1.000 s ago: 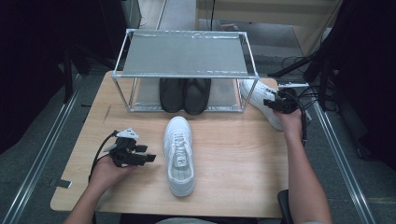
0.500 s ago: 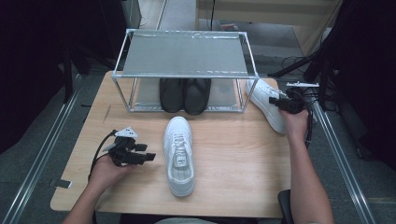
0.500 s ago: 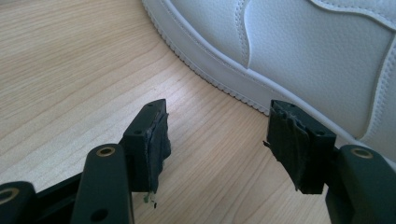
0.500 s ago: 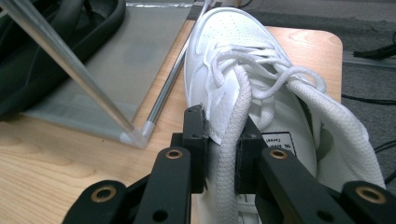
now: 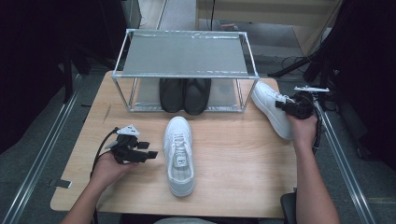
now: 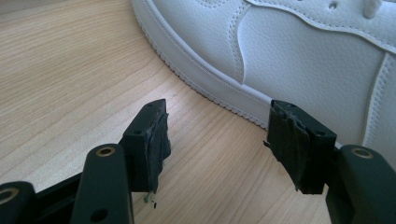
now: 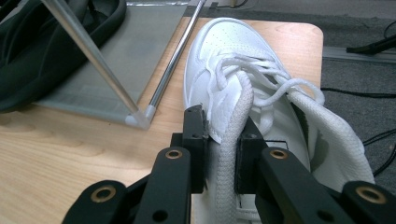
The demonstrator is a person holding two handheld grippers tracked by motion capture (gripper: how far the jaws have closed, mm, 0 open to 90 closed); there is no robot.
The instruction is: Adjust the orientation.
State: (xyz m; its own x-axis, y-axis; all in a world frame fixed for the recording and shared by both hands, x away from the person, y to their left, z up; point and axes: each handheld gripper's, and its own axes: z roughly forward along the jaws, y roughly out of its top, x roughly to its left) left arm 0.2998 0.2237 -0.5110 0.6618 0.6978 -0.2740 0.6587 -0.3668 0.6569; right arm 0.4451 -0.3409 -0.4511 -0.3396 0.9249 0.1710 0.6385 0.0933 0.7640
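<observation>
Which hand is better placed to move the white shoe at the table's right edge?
The right. Its claw is shut on that white shoe's tongue. The left claw stands open beside the middle shoe, holding nothing.

Rack [image 5: 184,53] sat at table's [image 5: 233,182] far edge, pair of shoes [image 5: 184,94] on its bottom shelf. One sneaker [image 5: 180,154] lay mid-table, in front of rack. Second sneaker [image 5: 273,109] lay right of rack, by table's right edge.
</observation>
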